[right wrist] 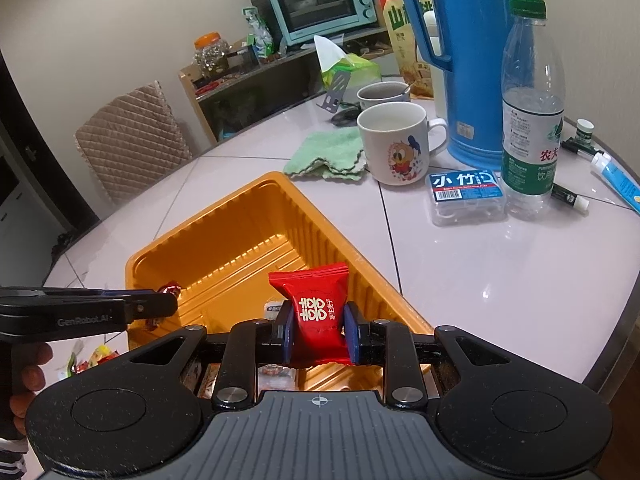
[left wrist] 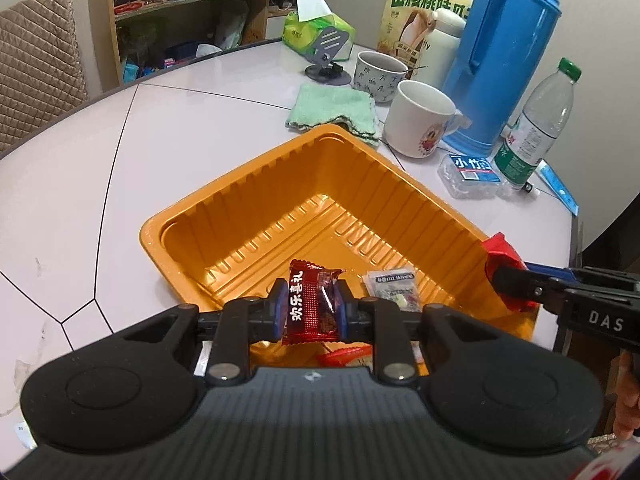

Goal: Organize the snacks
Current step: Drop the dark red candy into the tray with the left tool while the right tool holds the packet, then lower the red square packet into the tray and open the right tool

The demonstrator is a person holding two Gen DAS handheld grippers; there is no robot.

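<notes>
An orange plastic tray (left wrist: 256, 184) (right wrist: 224, 216) sits on the white table. My left gripper (left wrist: 309, 312) is shut on a dark red foil candy (left wrist: 310, 304), held over the tray's near corner. My right gripper (right wrist: 319, 330) is shut on a bright red candy packet (right wrist: 318, 308) above the tray's near edge. In the left wrist view the right gripper (left wrist: 506, 280) comes in from the right with the red packet (left wrist: 500, 250). In the right wrist view the left gripper (right wrist: 168, 304) reaches in from the left. A white snack packet (left wrist: 394, 284) and an orange-red wrapper (left wrist: 344, 358) lie in the tray.
Behind the tray lie a green cloth (left wrist: 336, 108), two mugs (left wrist: 418, 118), a blue thermos (left wrist: 504, 52), a water bottle (right wrist: 532, 108), a clear floss box (right wrist: 466, 198) and a tissue pack (left wrist: 316, 30). More wrapped sweets (right wrist: 96, 356) lie on the table at lower left. A quilted chair (right wrist: 132, 140) stands beyond the table.
</notes>
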